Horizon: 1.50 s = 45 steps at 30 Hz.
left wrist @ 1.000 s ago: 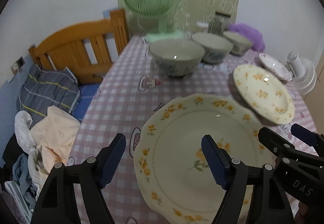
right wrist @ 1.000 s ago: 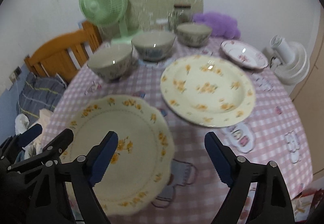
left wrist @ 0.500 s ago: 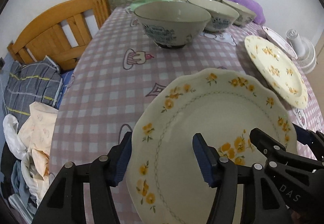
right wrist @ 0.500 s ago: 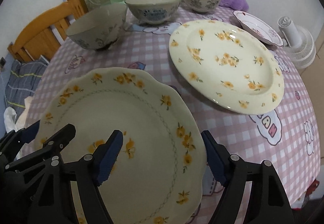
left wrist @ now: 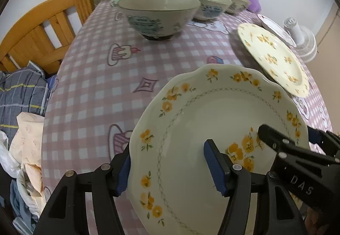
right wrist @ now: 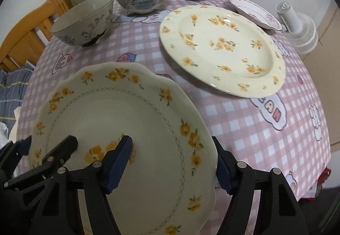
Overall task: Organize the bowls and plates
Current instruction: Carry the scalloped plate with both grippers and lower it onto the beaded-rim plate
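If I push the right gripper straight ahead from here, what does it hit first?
The right gripper already straddles the near edge of the scalloped plate, so that plate's rim would seat deeper between the fingers first. Beyond it along the same line lies the round flowered plate, though depth is hard to judge.

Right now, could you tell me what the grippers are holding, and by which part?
The cream scalloped plate with yellow flowers: left gripper straddles its left rim, right gripper its right rim; whether either clamps it is unclear.
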Tool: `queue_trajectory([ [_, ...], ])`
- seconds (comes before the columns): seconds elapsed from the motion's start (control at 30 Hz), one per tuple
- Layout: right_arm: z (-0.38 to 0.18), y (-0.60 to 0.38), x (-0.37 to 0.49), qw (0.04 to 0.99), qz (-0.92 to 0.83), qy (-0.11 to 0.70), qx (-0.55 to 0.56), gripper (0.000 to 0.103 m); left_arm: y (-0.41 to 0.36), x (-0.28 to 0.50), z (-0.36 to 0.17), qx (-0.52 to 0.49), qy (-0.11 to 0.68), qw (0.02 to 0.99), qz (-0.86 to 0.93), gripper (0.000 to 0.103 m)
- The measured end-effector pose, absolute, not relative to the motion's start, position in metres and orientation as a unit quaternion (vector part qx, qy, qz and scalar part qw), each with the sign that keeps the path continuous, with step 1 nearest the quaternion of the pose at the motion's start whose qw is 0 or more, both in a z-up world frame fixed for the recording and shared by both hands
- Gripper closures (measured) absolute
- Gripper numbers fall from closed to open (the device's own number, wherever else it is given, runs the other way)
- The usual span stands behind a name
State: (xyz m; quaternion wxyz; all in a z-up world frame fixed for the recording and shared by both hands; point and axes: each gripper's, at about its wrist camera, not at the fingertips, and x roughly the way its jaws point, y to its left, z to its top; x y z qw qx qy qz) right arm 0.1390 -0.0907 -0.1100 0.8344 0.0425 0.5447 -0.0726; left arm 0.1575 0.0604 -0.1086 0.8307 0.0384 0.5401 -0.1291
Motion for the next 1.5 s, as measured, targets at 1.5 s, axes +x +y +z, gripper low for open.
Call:
queue_trajectory([
  [1.5, -0.078, -0.373, 0.113, 0.852, -0.071, 0.515, 0.063, 0.029, -0.221, 0.123, -0.091, 0.051, 0.52, 0.844, -0.12, 0.036],
])
